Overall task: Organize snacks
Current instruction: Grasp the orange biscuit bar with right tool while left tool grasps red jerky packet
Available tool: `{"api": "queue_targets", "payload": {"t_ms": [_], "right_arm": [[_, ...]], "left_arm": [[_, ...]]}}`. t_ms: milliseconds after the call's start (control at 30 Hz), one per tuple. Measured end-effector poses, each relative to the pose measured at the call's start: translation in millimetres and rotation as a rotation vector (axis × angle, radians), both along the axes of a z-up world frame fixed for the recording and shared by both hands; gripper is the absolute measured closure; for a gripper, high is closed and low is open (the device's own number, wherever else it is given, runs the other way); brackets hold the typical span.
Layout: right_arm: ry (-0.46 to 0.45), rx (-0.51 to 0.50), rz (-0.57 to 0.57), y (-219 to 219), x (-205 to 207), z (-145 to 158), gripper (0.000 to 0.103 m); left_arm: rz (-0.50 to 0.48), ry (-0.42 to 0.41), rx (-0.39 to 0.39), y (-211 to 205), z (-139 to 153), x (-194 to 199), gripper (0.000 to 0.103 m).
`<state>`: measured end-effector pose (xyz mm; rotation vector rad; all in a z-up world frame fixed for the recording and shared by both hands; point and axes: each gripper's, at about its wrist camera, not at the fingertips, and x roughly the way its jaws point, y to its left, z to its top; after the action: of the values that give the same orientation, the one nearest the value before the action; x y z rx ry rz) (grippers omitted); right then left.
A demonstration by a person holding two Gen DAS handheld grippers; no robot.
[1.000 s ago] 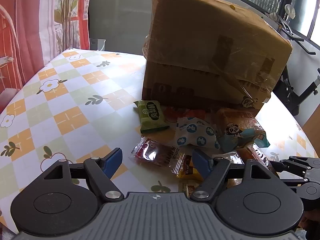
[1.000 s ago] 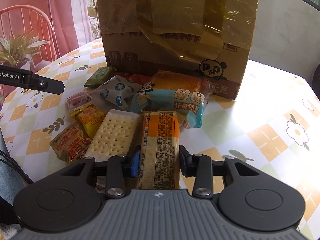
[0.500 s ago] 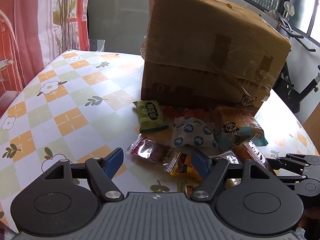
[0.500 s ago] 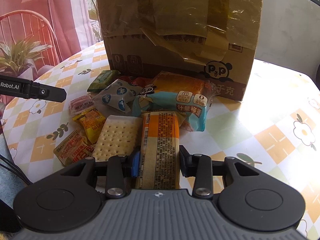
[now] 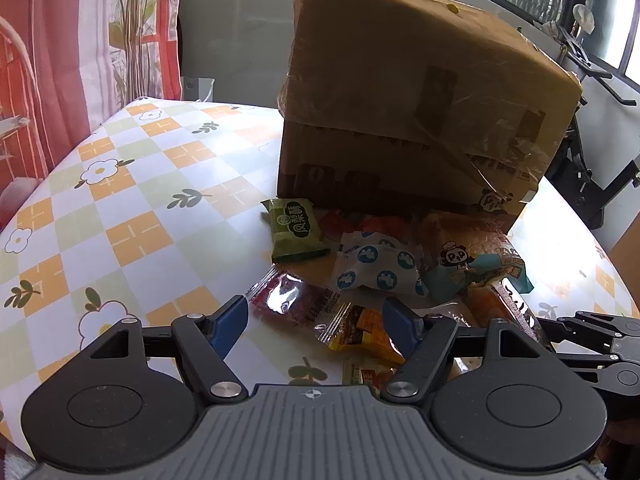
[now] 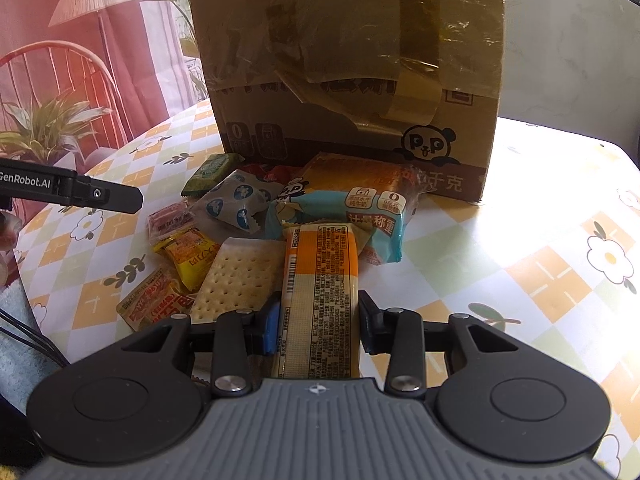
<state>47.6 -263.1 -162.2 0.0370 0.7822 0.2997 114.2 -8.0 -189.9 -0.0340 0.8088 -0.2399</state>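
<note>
Right hand-held gripper [image 6: 316, 322]: pinched on the orange-and-cream wafer pack [image 6: 318, 292], long axis running straight out between the pads toward the taped cardboard box [image 6: 348, 64] at the desk's [image 6: 500, 248] far side. Pack's far end lay over the blue panda bag [image 6: 360, 208], near the snack pile's right edge. Left hand-held gripper [image 5: 316, 316]: spread, nothing gripped, poised above the red clear-wrapped snack [image 5: 296, 300] and yellow sachet [image 5: 364, 332]. Judged the nearer hand for those two.

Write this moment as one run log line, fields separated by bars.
left gripper: open above snack pile | right gripper: jaws shut on orange-and-cream packet | cardboard box: behind pile
</note>
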Motion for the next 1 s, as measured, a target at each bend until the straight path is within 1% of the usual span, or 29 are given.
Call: {"api": "queue_targets", "payload": {"t_ms": [167, 233, 367, 500, 667, 800, 900, 1000], "right_arm": [[-0.004, 0.014, -0.009, -1.4, -1.6, -2.0, 0.064], [-0.004, 0.015, -0.010, -0.6, -1.4, -2.0, 0.064], [-0.002, 0.016, -0.011, -0.6, -1.4, -1.9, 0.064], [-0.001, 0.012, -0.011, 0.2, -1.0, -1.8, 0.064], [0.004, 0.010, -0.009, 0.2, 0.0, -2.5, 0.064], [0.007, 0.007, -0.010, 1.1, 0.7, -2.7, 0.064], [0.007, 0.006, -0.009, 0.7, -0.2, -2.4, 0.064], [0.009, 0.008, -0.009, -0.1, 0.7, -2.7, 0.064]], "left_arm": [[0.006, 0.023, -0.008, 2.0, -6.0, 0.3, 0.029], [0.009, 0.033, -0.015, 4.2, -8.6, 0.0, 0.034], [0.021, 0.050, -0.028, 10.8, -14.1, 1.6, 0.036], [0.020, 0.067, -0.039, 12.7, -20.3, 4.4, 0.042], [0.033, 0.079, -0.037, 12.3, -27.0, 15.5, 0.042], [0.016, 0.105, -0.058, 7.3, -34.5, 24.5, 0.043], [0.020, 0.091, -0.068, 5.7, -37.1, 29.3, 0.043], [0.055, 0.089, -0.061, 6.6, -37.4, 41.4, 0.043]]}}
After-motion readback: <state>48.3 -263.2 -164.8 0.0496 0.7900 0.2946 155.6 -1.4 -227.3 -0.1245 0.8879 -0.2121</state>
